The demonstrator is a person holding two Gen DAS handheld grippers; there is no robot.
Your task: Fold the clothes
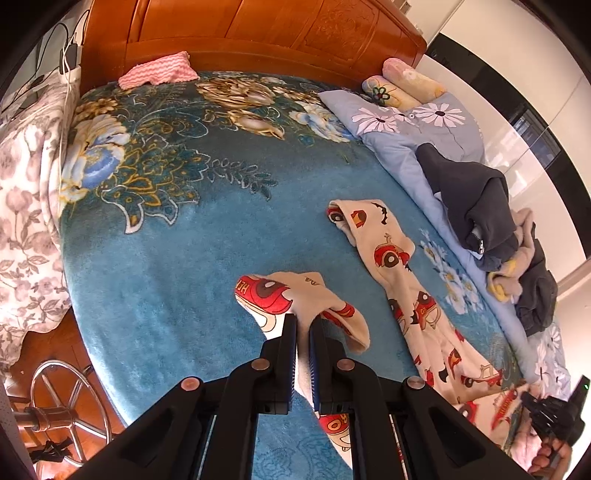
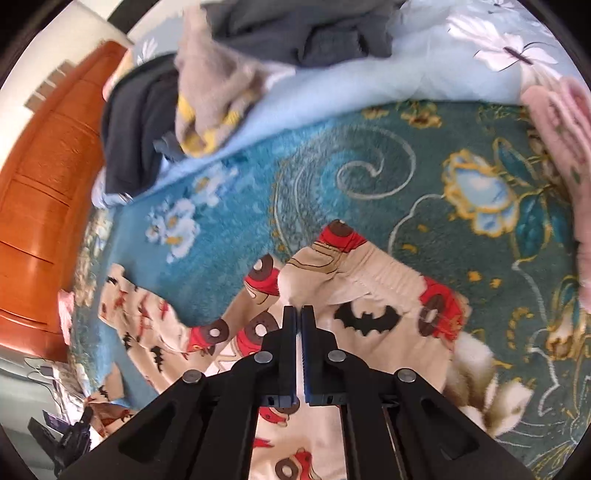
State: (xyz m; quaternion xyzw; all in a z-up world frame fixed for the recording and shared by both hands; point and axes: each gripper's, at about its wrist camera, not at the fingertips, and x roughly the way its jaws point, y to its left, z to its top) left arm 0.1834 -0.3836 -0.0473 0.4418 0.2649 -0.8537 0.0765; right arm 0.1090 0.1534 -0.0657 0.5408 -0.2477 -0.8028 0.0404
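Note:
Cream children's pants printed with red cars and black bats lie on the blue floral blanket [image 1: 184, 240]. My left gripper [image 1: 303, 321] is shut on one leg cuff of the pants [image 1: 295, 295], lifted a little above the blanket. The other leg [image 1: 399, 266] lies stretched to the right. My right gripper [image 2: 299, 312] is shut on the waistband end of the pants [image 2: 369, 280], bunched under the fingers. The right gripper also shows at the lower right of the left wrist view [image 1: 554, 413].
A pile of dark grey and beige clothes [image 1: 491, 214] sits on a light blue flowered quilt [image 1: 413, 129] at the bed's right side. A pink cloth [image 1: 159, 70] lies by the wooden headboard [image 1: 258, 29]. A folded pink item [image 2: 561, 140] lies at right. A metal stool [image 1: 62, 406] stands beside the bed.

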